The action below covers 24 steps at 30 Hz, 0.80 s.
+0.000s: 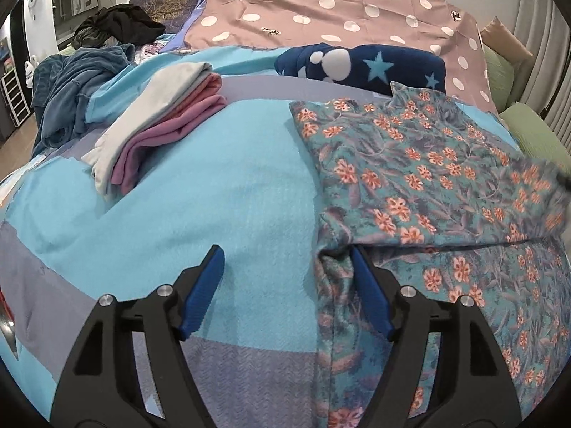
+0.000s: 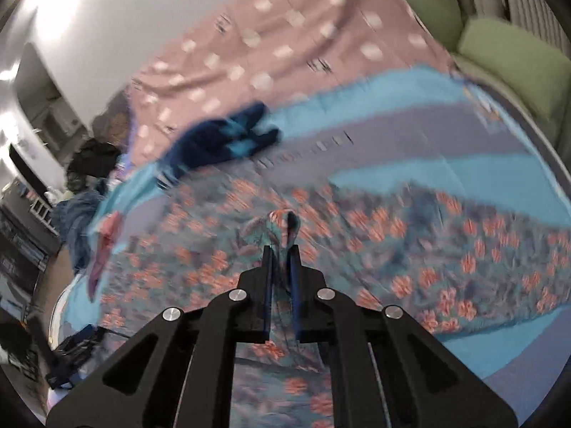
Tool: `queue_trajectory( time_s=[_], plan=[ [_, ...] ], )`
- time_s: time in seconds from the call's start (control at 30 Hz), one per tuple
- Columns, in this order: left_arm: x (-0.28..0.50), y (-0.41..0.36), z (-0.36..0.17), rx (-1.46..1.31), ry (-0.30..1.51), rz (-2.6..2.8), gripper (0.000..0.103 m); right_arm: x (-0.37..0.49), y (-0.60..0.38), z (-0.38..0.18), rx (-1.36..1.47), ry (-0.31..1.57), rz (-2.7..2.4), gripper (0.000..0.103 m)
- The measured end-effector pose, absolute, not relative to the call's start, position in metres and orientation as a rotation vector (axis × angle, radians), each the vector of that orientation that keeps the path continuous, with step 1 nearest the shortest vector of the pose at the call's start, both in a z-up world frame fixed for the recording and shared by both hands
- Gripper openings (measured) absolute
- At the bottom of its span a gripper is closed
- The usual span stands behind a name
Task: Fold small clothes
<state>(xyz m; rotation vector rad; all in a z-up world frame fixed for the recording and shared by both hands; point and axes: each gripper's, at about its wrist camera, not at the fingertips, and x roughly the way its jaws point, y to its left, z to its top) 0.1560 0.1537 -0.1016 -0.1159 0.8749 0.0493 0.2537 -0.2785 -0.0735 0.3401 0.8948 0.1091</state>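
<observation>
Landmark: we take the floral garment, spread on the blue-and-grey striped blanket, as our reference.
Far left of it: a heap of dark blue clothes at the blanket's edge.
Left of it: a folded stack, white on top of pink and mauve.
Behind it: a navy star-print fleece, with a pink polka-dot sheet beyond.
Left gripper: our jaws gape wide at the garment's near left edge, one blue pad against the cloth.
Right gripper: our jaws pinch a bunched fold of the garment; this view is motion-blurred.
</observation>
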Motion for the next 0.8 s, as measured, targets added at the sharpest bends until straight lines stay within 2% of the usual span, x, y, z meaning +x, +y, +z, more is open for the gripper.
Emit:
queue_trajectory(
  time_s=[0.1, 0.2, 0.23, 0.53, 0.8],
  plan=[
    [0.156, 0.156, -0.101, -0.13, 0.873, 0.049, 0.073, 0.253, -0.285, -0.093, 0.346, 0.921, 0.047, 0.013],
    [0.156, 0.157, -0.102, -0.139, 0.875, 0.042, 0.068, 0.247, -0.296, -0.095, 0.388, 0.92, 0.01, 0.035],
    [0.156, 0.157, -0.102, -0.138, 0.872, 0.036, 0.067, 0.244, -0.299, -0.093, 0.393, 0.914, 0.01, 0.037],
    [0.154, 0.158, -0.104, -0.158, 0.868, 0.021, 0.051, 0.236, -0.278, -0.066, 0.247, 0.887, 0.075, 0.042],
    [0.151, 0.168, -0.107, -0.225, 0.854, 0.007, 0.051, 0.25, -0.206, -0.056, 0.166, 0.915, 0.22, 0.043]
  ],
)
